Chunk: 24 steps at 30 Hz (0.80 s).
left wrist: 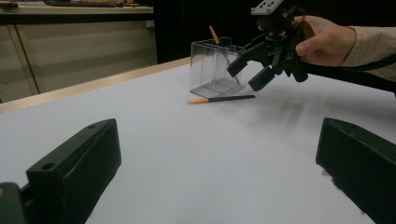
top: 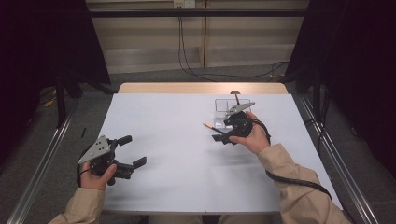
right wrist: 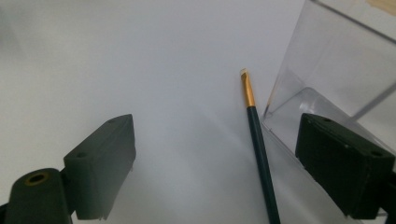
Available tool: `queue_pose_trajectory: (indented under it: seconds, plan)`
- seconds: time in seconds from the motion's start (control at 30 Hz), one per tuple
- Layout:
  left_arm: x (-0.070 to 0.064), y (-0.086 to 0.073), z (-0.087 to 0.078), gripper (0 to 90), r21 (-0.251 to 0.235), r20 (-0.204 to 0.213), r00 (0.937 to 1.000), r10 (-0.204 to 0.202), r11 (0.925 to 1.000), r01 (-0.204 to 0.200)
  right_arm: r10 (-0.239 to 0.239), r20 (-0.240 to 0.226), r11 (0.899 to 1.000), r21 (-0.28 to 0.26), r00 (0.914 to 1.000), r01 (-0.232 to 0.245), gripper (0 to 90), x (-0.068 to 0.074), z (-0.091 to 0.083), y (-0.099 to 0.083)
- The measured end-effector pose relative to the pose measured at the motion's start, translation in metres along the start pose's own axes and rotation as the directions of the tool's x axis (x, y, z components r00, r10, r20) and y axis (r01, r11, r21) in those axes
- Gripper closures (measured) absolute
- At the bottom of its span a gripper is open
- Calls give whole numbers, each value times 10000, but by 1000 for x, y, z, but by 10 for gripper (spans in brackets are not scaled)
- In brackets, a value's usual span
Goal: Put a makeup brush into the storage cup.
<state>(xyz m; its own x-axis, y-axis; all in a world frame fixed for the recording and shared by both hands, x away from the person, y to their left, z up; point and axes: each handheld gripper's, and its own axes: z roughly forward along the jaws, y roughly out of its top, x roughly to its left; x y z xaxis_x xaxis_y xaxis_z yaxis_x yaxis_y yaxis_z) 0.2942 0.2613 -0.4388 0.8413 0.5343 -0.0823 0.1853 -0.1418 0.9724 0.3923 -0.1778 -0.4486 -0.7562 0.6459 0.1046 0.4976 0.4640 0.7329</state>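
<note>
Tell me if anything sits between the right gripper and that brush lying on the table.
Nothing visible does. The right gripper hangs open just above the brush, which lies flat on the bare table, between the jaws in the right gripper view. The clear container stands beside the brush, not across the path.

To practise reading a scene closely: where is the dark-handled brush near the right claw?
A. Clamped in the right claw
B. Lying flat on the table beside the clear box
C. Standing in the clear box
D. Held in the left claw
B: the brush lies flat on the table beside the clear box, under the open right claw.
</note>
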Motion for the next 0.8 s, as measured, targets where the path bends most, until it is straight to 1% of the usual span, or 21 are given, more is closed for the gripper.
queue_pose_trajectory:
  seconds: [0.03, 0.13, 0.23, 0.27, 0.3, 0.47, 0.63, 0.73, 0.8]
  plan:
    - [0, 0, 0, 0, 2, -8, 10000, 17, 10000, -17, 50, 61, 9997, 224, 10000, -51, 119, -1, 1, 1]
    - [0, 0, 0, 0, 6, -1, 10000, 20, 10000, -20, 139, -22, 9986, 518, 9999, -137, 125, -2, 4, 3]
    - [0, 0, 0, 0, 12, 1, 10000, 20, 10000, -20, 51, 4, 9968, 804, 10000, -51, 133, -1, 7, 4]
    - [0, 0, 0, 1, 12, 1, 10000, 20, 10000, -20, 51, 4, 9968, 804, 10000, -51, 133, -1, 7, 4]
    - [0, 0, 0, 0, 15, 5, 10000, 19, 10000, -19, 33, 33, 9953, 971, 10000, -36, 131, -2, 8, 5]
    - [0, 0, 0, 0, 14, 12, 10000, 20, 10000, -20, 37, 52, 9930, 1177, 10000, -43, 139, -2, 10, 7]
    - [0, 0, 0, 0, 14, 29, 10000, 31, 10000, -31, 138, 1, 9870, 1600, 9999, -136, 176, -4, 12, 9]
    - [0, 0, 0, 0, 13, 24, 10000, 28, 10000, -29, 137, -18, 9870, 1605, 9999, -132, 190, -4, 13, 10]
    - [0, 0, 0, 0, 15, 28, 10000, 36, 10000, -36, 112, -87, 9864, 1641, 9999, -96, 214, -4, 14, 10]
